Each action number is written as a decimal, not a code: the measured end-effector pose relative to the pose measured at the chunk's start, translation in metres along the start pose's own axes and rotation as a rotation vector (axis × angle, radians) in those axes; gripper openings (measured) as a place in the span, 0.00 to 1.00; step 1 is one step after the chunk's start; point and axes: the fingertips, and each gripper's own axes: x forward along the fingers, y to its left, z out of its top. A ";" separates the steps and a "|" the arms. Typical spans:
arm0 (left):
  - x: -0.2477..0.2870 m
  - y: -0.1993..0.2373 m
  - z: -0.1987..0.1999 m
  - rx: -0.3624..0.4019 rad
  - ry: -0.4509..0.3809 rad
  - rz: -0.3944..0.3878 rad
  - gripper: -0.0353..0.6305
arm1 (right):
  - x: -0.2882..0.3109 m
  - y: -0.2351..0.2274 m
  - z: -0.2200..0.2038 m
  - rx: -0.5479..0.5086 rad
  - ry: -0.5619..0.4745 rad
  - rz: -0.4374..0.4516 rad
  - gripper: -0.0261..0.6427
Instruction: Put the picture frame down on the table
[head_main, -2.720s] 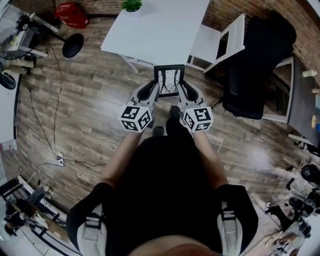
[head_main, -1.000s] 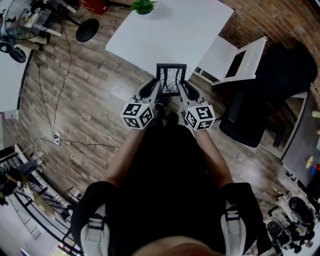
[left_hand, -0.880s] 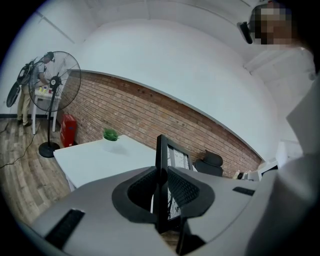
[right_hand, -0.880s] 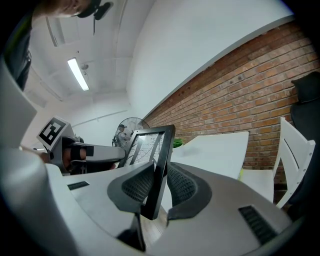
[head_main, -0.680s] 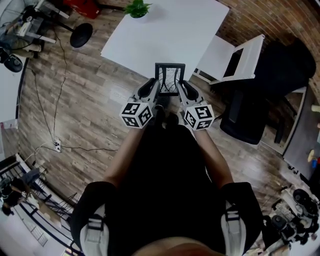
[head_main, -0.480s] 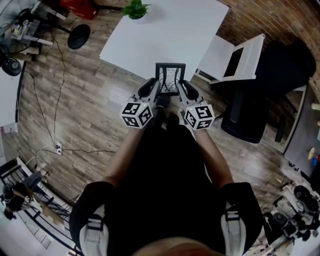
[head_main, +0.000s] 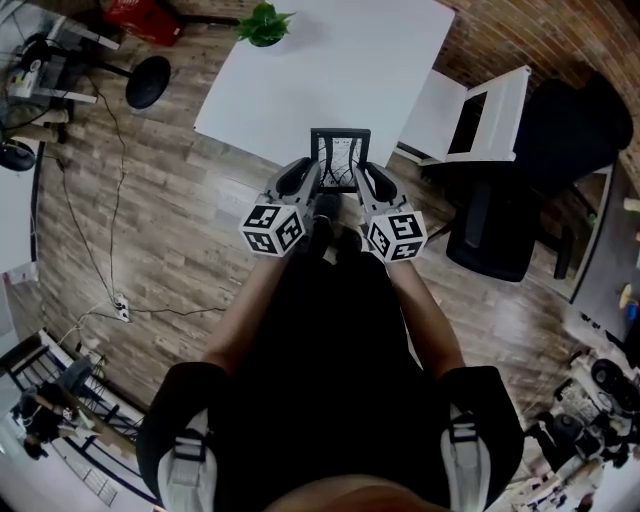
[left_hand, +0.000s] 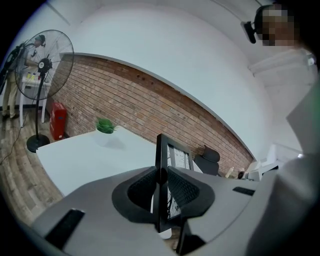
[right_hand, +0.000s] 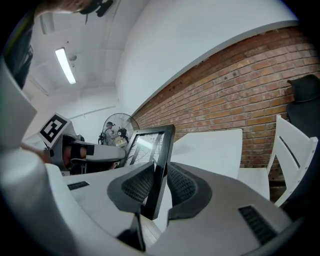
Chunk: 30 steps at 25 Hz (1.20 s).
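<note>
While it hangs between both tools, picture frame (head_main: 340, 158): upright, black border, pale print under glass, in the air at the near edge of the white table (head_main: 330, 70); not resting on anything I can see.
left gripper (head_main: 311, 178): closed on the frame's left side bar; left gripper view shows the pads (left_hand: 182, 187) pressed against both faces of that bar.
right gripper (head_main: 366, 178): clamped on the right side bar the same way; right gripper view shows the bar pinched between the pads (right_hand: 137, 187), with the lower corner poking out under the jaws.
table top: bare white, only a potted plant (head_main: 262, 22) at the far corner, well apart from the frame; lots of free surface ahead.
around: white chair (head_main: 465, 110) just right of the table, black office chair (head_main: 545, 140) further right, wood floor (head_main: 150, 220) with cables (head_main: 110, 170) at left, fan (left_hand: 42, 65) in the far corner.
done (judged): frame is up in a two-sided grip and at the table's side.
left to do (judged): carry it forward over the top, lower until it touches, open both jaws, back off.
unknown: can't tell if the frame has a back stand, so standing vs flat is open.
progress (judged): roughly midway; the put-down itself not begun.
risk (judged): thin bars, two grips; an uneven release could tip it.
</note>
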 end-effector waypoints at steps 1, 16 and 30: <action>0.002 0.002 0.000 0.002 0.005 -0.002 0.17 | 0.003 -0.001 -0.001 0.005 0.003 -0.004 0.16; 0.037 0.031 -0.012 -0.011 0.083 -0.037 0.17 | 0.036 -0.023 -0.019 0.060 0.041 -0.066 0.15; 0.071 0.070 -0.041 -0.053 0.181 -0.040 0.17 | 0.072 -0.042 -0.053 0.125 0.112 -0.134 0.15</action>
